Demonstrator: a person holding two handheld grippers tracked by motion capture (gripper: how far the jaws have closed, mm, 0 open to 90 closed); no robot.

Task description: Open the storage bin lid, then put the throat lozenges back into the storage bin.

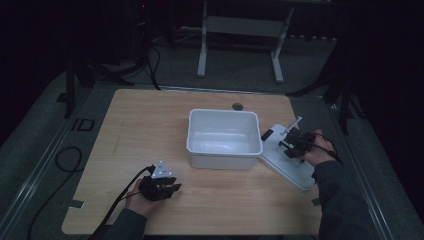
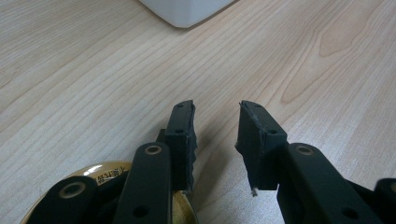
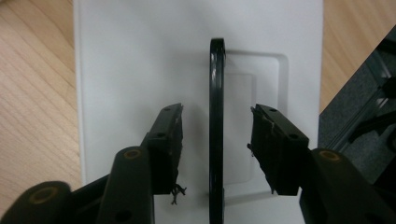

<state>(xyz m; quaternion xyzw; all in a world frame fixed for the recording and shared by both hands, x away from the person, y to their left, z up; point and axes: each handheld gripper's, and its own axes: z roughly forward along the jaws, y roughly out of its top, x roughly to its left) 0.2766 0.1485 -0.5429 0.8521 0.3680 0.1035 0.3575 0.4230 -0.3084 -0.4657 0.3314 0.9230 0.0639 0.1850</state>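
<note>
The right gripper [image 3: 215, 140] stands over a white lid [image 3: 140, 56] that lies flat at the right edge of the table [image 1: 150, 125]. Its two black jaws are spread apart, and the thin black handle [image 3: 216, 116] of the lid stands upright between them. There is a clear gap on each side of the handle, so the pads do not press on it. In the high view the right gripper [image 1: 295, 142] is seen above the lid [image 1: 280, 162], with the person's right hand behind it, and the lid lies just beside the right wall of a white bin [image 1: 225, 150], with one corner near the bin's base.

The bin stands open near the middle of the wooden table, and inside it looks bare.

The left gripper [image 2: 217, 140] rests low over the bare wood at the front left part of the table, well apart from the bin. Its jaws are parted and nothing is between them. In the high view the left gripper [image 1: 170, 189] is held in the person's left hand, with a grey three-cornered plate on top and a black cable going toward the table's front edge.
</note>
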